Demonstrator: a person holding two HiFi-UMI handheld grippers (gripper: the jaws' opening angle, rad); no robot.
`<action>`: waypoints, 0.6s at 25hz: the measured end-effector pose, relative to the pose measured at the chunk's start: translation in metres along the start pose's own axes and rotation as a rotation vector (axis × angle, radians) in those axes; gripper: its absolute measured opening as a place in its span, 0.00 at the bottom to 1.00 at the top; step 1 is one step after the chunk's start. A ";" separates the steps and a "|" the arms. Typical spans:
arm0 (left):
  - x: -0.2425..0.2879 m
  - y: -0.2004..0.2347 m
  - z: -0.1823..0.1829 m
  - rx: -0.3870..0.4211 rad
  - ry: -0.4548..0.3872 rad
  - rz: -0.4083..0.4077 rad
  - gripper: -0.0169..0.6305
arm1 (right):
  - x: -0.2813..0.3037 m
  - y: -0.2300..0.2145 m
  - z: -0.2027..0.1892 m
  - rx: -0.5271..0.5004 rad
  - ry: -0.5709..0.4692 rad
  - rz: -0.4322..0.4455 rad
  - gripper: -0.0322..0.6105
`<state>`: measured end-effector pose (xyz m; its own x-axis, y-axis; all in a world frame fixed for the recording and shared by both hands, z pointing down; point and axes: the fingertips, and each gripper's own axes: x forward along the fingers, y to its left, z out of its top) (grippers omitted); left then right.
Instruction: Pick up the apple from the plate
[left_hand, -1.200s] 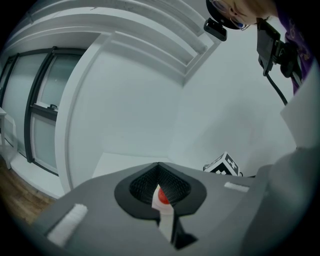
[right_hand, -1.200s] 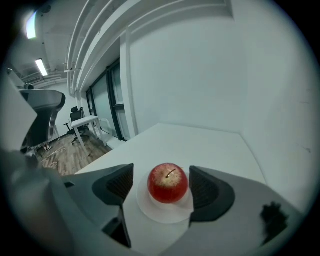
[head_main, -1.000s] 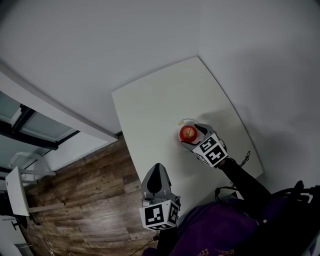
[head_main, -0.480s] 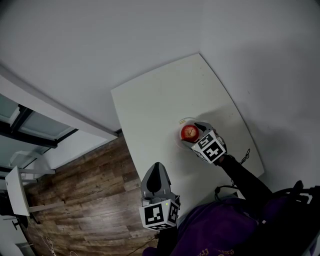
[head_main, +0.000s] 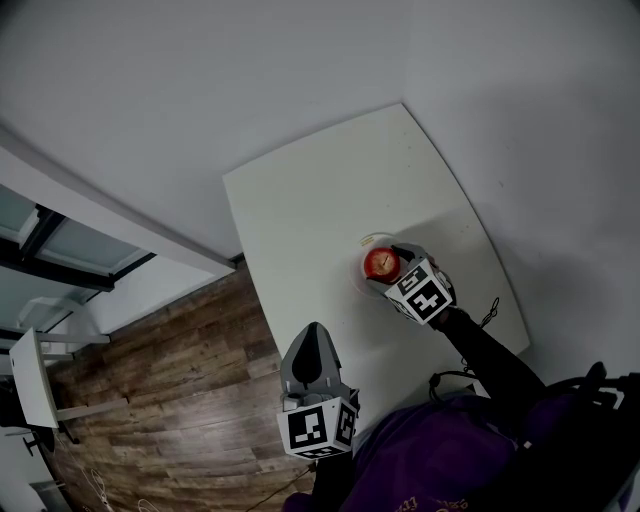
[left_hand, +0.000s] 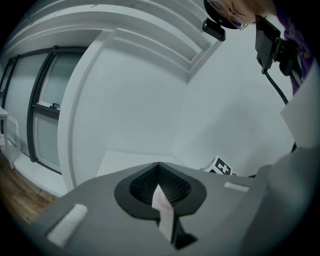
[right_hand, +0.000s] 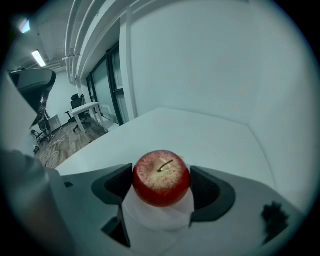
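We see only a thin rim of the small white plate (head_main: 368, 241) poking out behind the round red apple (head_main: 379, 263); the apple and the grey right gripper (head_main: 386, 268) cover the rest. Below the apple, the person's purple top (head_main: 440, 460) runs off the picture's bottom edge. Far left of the apple, the dark office chairs (right_hand: 76, 101) look too small to tell apart.

right gripper (head_main: 386, 265) edged forward, fingers (right_hand: 118, 184) now pressed against the apple (right_hand: 161, 177)
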<state>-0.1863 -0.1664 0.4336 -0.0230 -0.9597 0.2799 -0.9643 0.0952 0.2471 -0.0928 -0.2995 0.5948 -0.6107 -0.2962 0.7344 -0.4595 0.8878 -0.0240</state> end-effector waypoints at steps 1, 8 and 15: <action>0.000 0.000 0.000 0.000 0.001 0.001 0.04 | 0.000 0.000 0.000 -0.001 0.002 0.000 0.61; -0.001 -0.001 0.000 0.013 -0.006 -0.005 0.04 | -0.006 -0.003 0.002 -0.009 -0.021 -0.017 0.61; -0.002 -0.003 0.003 0.023 -0.018 -0.010 0.04 | -0.019 -0.006 0.003 -0.003 -0.037 -0.022 0.61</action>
<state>-0.1839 -0.1656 0.4296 -0.0181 -0.9653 0.2606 -0.9703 0.0798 0.2284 -0.0802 -0.2998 0.5787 -0.6240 -0.3285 0.7091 -0.4709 0.8822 -0.0057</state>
